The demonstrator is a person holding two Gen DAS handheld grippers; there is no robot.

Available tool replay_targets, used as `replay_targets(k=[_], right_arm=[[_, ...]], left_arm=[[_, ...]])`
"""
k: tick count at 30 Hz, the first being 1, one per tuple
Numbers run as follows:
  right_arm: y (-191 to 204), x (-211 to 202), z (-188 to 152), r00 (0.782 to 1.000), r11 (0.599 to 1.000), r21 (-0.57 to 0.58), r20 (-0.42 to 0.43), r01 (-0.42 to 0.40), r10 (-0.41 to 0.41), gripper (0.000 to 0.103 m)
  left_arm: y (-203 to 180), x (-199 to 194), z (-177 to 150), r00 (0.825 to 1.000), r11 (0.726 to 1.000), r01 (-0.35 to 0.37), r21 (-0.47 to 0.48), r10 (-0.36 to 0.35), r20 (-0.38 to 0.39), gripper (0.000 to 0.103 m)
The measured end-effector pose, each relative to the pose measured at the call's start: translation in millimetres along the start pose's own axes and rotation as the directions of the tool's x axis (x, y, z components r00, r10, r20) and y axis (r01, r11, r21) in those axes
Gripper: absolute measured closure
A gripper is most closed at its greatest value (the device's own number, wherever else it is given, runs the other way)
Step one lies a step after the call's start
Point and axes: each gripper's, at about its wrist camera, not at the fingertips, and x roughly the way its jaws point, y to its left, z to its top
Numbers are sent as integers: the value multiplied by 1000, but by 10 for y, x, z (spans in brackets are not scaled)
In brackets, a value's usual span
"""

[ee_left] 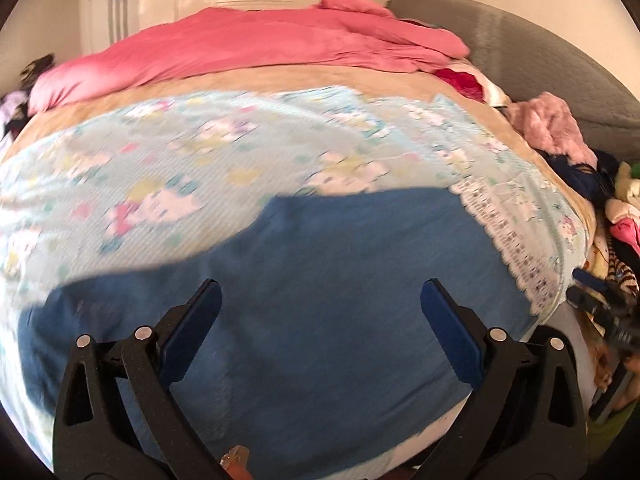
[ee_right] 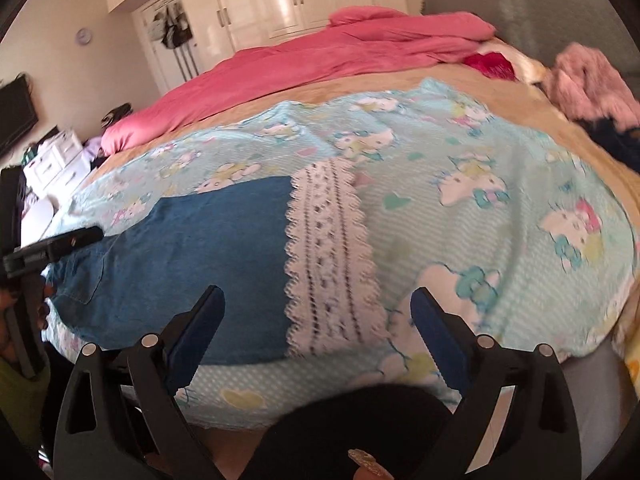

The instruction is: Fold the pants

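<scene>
On the near edge of the bed, at the left of the scene, the pants (ee_left: 312,292) lie flat as a blue slab on a pale cartoon-print sheet (ee_left: 168,152), their lace-trimmed hem (ee_right: 328,256) pointing toward the right (both views are motion-blurred, so creases and seams cannot be read). Above the blue cloth hangs the left gripper (ee_left: 320,304), its blue-padded jaws spread wide and nothing between them. Seen from the right wrist, the same tool shows as a dark bar at the left edge, over the waist end of the garment. Further right, the right gripper (ee_right: 318,308) is likewise spread, holding nothing; its gap frames the lace band and the bare sheet beside it, with no pad pressing on cloth. Behind everything a pink duvet (ee_right: 320,56) runs across the far side, and a heap of loose clothes (ee_left: 560,128) sits at the right margin of the bed.

Judged from this layout, one fold is laid and released, and both tools stand clear of the garment. The next move probably calls for bringing each open tool down onto an edge of the slab, one at the waist end and one at the lace end, pinching through all layers, then carrying one end over the other without dragging the sheet along.
</scene>
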Motion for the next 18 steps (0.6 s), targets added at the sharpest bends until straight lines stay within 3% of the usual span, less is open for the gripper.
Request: replay_targets(k=[8,13,18], right_arm=[[-131,146,-92,998,994,98,-35,-42,46,10],[-180,279,-115,995,986,156,-59,-65,75,10],[-235,340,-121,995,980,188,-65,-67,81,10]], left_arm=[[-747,581,584,995,981,75,179,-62,-80,10],[-1058,1056,708,978,961,157,229,-118,-173,10],[-1253,1477,751,972,937,158,311,-92,-217,10]])
